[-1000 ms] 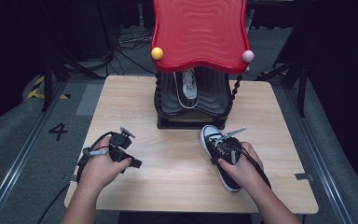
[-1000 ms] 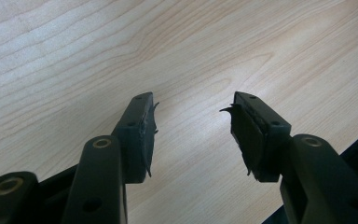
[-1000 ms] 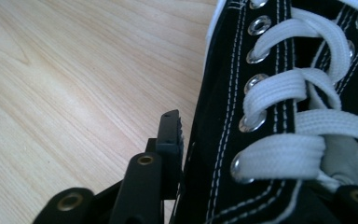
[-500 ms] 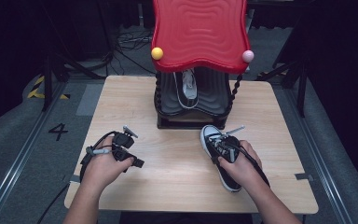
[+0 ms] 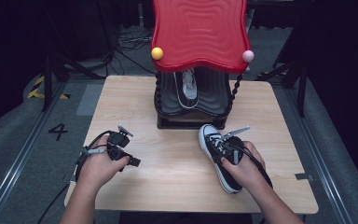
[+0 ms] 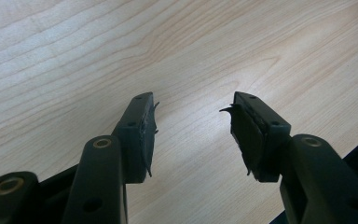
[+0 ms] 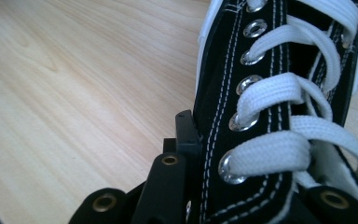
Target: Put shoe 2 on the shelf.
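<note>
A black sneaker (image 5: 210, 138) with white laces lies on the wooden table (image 5: 168, 182), toe toward the rack. My right gripper (image 5: 228, 150) sits on its laced middle. In the right gripper view the gripper (image 7: 223, 154) is shut on the sneaker (image 7: 270, 70) at the eyelet flap, with one black jaw outside the flap and the other hidden under the laces. My left gripper (image 5: 126, 157) rests low over the table's left part. In its own view the left gripper (image 6: 193, 105) stands open over bare wood, nothing between its pads (image 6: 142, 135).
A rack with a wavy red top (image 5: 200, 32) stands at the table's far middle. A second sneaker (image 5: 189, 86) lies on its dark lower shelf. Yellow (image 5: 157, 52) and pink (image 5: 247, 56) balls mark its front corners. Bare wood lies between the two hands.
</note>
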Demonstrator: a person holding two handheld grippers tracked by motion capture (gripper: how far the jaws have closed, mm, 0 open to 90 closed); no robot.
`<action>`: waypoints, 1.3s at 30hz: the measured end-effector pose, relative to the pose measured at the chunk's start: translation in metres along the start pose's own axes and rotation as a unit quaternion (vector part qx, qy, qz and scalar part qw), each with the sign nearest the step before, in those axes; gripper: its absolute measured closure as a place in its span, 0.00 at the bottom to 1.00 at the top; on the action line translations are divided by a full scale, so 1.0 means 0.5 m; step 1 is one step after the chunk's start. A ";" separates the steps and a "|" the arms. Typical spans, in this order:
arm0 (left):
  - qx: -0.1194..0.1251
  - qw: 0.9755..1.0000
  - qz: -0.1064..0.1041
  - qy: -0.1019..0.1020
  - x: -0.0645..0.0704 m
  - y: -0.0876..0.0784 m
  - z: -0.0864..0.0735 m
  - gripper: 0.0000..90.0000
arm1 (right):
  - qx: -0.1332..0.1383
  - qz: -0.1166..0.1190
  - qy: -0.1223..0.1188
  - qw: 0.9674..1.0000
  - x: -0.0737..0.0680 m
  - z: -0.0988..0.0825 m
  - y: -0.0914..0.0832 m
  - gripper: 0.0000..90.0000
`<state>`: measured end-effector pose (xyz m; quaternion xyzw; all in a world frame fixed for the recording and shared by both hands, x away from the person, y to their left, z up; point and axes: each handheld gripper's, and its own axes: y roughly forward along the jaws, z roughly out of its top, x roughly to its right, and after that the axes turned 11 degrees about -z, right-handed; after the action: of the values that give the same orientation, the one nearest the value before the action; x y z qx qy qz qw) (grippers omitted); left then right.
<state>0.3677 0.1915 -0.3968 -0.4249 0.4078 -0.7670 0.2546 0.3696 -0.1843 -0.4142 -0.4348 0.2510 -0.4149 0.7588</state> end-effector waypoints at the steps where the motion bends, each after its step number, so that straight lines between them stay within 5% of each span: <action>1: 0.001 1.000 0.000 -0.002 0.000 -0.001 -0.001 0.56 | 0.002 0.000 -0.002 1.000 -0.002 0.001 -0.003 0.98; 22: 0.009 1.000 -0.004 -0.012 -0.015 -0.014 -0.009 0.56 | 0.023 0.013 -0.031 0.999 -0.001 0.075 -0.127 0.98; 39: 0.017 1.000 -0.005 -0.016 -0.023 -0.022 -0.014 0.56 | 0.067 -0.027 -0.021 0.997 0.025 0.152 -0.167 0.98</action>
<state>0.3671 0.2087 -0.3945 -0.4345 0.3885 -0.7685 0.2641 0.3982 -0.1835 -0.3045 -0.3980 0.1948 -0.4419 0.7800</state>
